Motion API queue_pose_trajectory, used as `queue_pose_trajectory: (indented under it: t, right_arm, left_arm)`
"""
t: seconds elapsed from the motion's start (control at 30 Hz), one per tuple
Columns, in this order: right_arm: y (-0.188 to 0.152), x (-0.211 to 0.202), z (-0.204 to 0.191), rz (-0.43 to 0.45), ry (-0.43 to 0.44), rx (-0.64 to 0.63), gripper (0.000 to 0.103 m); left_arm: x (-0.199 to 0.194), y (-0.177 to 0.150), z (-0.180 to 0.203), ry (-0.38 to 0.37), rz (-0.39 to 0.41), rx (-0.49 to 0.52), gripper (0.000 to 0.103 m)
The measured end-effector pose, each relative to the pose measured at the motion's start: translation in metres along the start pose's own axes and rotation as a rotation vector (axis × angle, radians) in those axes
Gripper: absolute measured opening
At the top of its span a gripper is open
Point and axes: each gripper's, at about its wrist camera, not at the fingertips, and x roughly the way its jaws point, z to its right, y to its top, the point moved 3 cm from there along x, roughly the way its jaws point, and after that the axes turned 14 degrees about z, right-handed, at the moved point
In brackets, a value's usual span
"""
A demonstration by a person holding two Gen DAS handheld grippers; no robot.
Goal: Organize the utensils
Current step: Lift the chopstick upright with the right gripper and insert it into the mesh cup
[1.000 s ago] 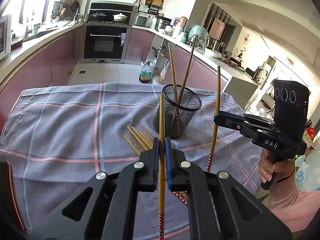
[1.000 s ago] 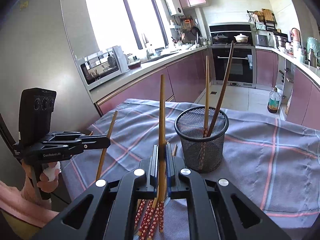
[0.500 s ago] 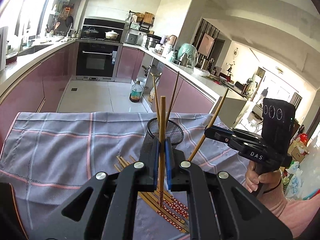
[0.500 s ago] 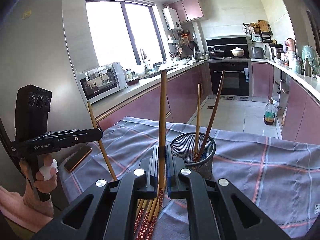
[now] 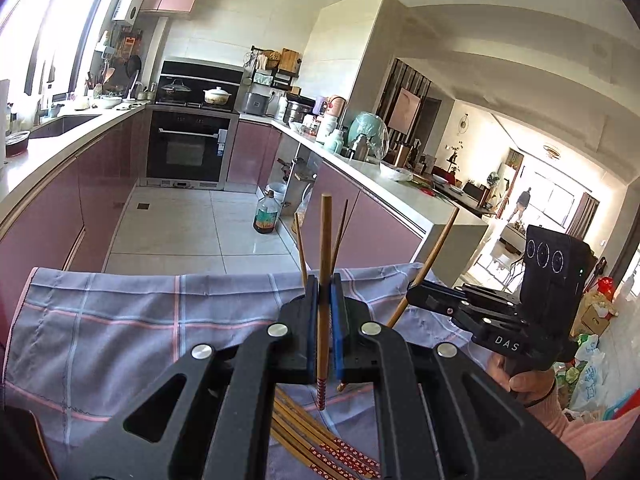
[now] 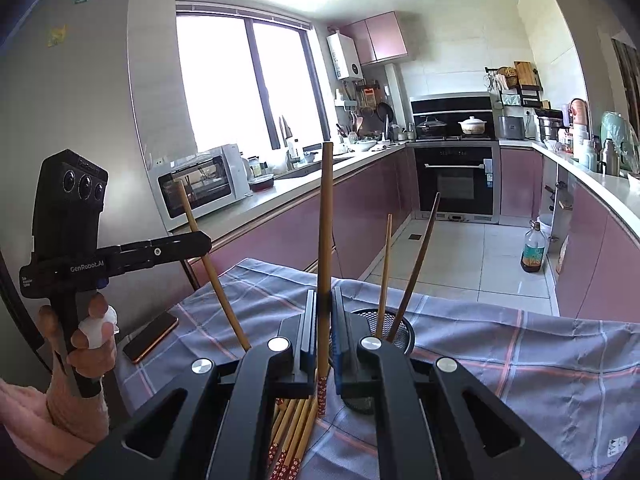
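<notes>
Our left gripper (image 5: 324,312) and right gripper (image 6: 325,320) each clamp one upright chopstick (image 5: 325,248) above the cloth. The mesh cup (image 6: 404,332) stands just right of the right gripper, loose chopsticks (image 6: 292,436) near us. If we lower too steeply, a tip may hit its rim and tip it

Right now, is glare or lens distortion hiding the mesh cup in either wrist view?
Right wrist view: the window is blown out, but the mesh cup rim reads clearly behind the right claw. Left wrist view: the left claw hides the cup; fisheye bends the counter edges; no blur on the held chopstick.
</notes>
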Motion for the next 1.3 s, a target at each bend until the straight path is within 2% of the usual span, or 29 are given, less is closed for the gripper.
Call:
queue_pose_trajectory:
  t: [0.6, 1.0, 1.3]
  right_arm:
    - [0.033, 0.009, 0.020, 0.071, -0.040, -0.003, 0.005]
    - [0.036, 0.022, 0.023, 0.084, -0.056, 0.009, 0.005]
    - [0.012, 0.044, 0.034, -0.004, -0.092, 0.015, 0.005]
  left_arm:
    - [0.028, 0.054, 0.026, -0.015, 0.066, 0.067, 0.007]
    - [0.042, 0.044, 0.029, 0.021, 0.029, 0.093, 0.007]
    - [0.062, 0.020, 0.023, 0.037, -0.067, 0.106, 0.007]
